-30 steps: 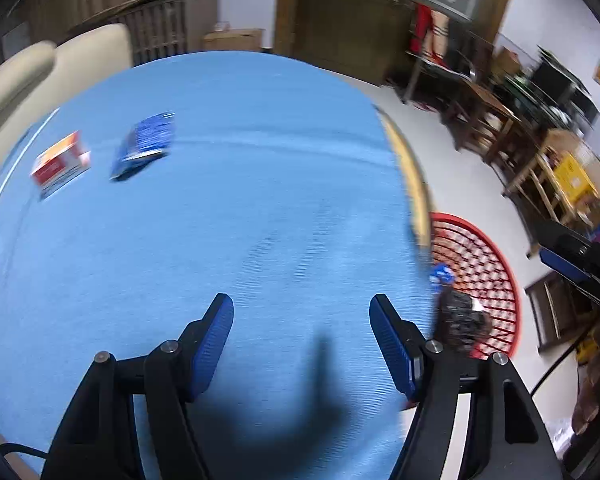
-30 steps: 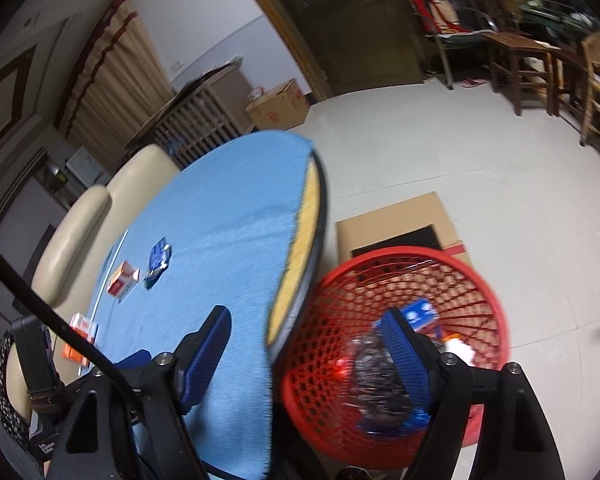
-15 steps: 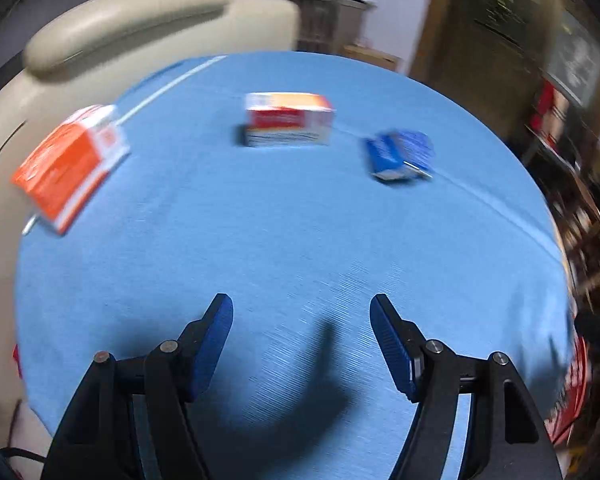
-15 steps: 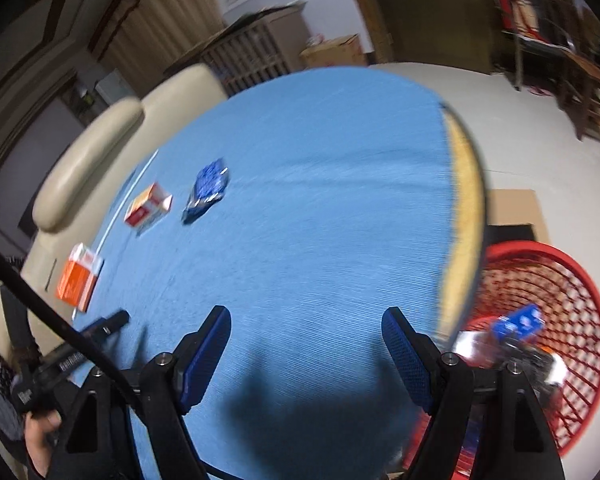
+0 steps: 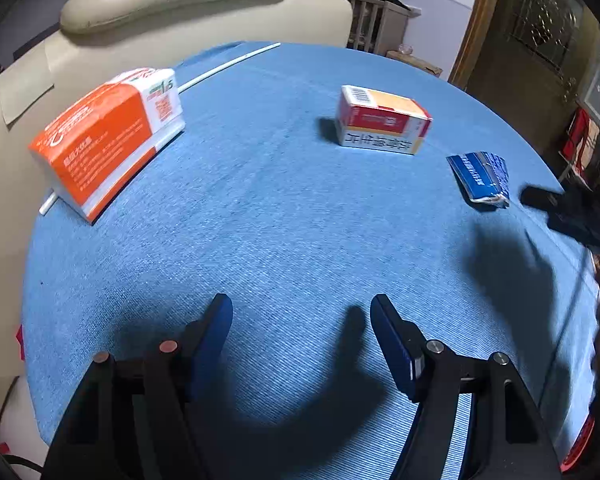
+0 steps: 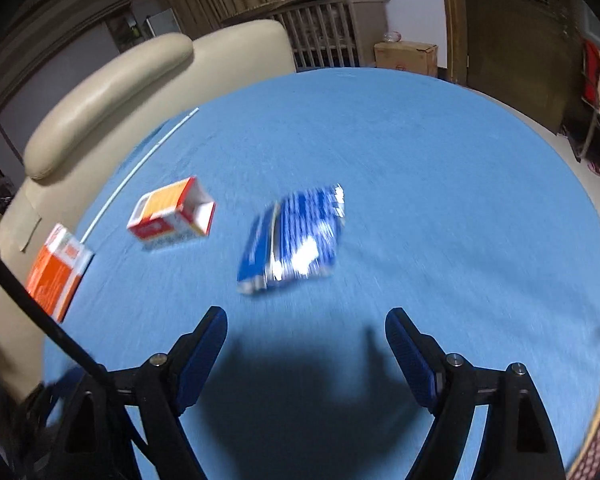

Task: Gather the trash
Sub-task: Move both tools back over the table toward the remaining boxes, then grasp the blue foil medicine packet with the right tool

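Hovering over the blue table (image 5: 284,216), my left gripper (image 5: 301,312) and right gripper (image 6: 306,326) gape wide, empty; the right has just widened. A blue wrapper (image 6: 296,240) lies just ahead of it.

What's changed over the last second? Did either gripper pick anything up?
No pickup. Both grippers swung from the red basket side to the trash on the table; the right gripper now faces the blue wrapper, its jaws just opening wider, nothing between them. The left gripper stays open and empty. Both boxes and the wrapper lie unmoved.
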`<state>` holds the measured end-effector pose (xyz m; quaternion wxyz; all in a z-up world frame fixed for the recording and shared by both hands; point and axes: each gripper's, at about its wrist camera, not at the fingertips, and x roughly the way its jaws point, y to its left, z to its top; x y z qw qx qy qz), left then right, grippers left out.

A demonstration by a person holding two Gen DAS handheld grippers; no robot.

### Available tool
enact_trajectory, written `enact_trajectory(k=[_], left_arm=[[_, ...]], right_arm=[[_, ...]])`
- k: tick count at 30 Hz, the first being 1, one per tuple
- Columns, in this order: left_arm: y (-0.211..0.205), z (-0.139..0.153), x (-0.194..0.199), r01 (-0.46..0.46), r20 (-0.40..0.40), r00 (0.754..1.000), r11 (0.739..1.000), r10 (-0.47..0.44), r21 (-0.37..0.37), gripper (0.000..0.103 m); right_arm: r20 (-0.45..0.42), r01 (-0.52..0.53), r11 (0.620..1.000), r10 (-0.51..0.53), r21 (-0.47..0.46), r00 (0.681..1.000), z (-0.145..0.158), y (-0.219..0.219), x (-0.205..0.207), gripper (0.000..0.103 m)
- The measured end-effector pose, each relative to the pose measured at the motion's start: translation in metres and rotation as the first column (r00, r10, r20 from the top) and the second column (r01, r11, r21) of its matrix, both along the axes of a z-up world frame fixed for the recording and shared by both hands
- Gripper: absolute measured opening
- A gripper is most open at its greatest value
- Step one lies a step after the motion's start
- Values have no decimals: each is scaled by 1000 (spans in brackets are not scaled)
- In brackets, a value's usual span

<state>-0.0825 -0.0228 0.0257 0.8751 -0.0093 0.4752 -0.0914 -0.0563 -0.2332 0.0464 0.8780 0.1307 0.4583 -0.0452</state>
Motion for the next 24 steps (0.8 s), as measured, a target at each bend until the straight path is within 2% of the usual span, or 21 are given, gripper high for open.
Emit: enact_trajectory(k=[8, 11, 12, 14, 16, 18, 21, 24], left_arm=[[5, 3, 14, -7, 4, 1000, 1000, 7, -18, 74], [6, 6, 22, -12, 7, 1000, 1000, 13, -25, 74], [6, 7, 25, -14, 9, 1000, 1000, 15, -24, 74], [5, 8, 31, -16, 14, 1000, 1000, 17, -21, 74], [1, 11, 36, -14, 18, 1000, 1000, 14, -16, 74], [-6, 14, 43, -4, 25, 1000, 1000, 5, -13, 74], [-19, 20, 57, 21, 28, 999, 999, -21, -31, 74], [-30, 26, 70, 34, 22, 999, 998, -32, -56, 74]], right_arm=[[-65, -24, 997, 19, -73, 998, -18, 12, 71, 85], [-110, -39, 995, 29, -96, 994, -32, 17, 84, 86], [-100, -59, 989, 45, -135, 994, -32, 23, 85, 84], [-93, -77, 985, 63, -157, 994, -32, 27, 83, 80], [-63, -67, 987, 59, -143, 996, -26, 22, 79, 67], [-40, -44, 995, 40, -94, 998, -17, 10, 74, 62], [-34, -48, 997, 45, -66, 998, -13, 0, 66, 59], [-46, -88, 996, 89, 27, 995, -15, -4, 69, 60]])
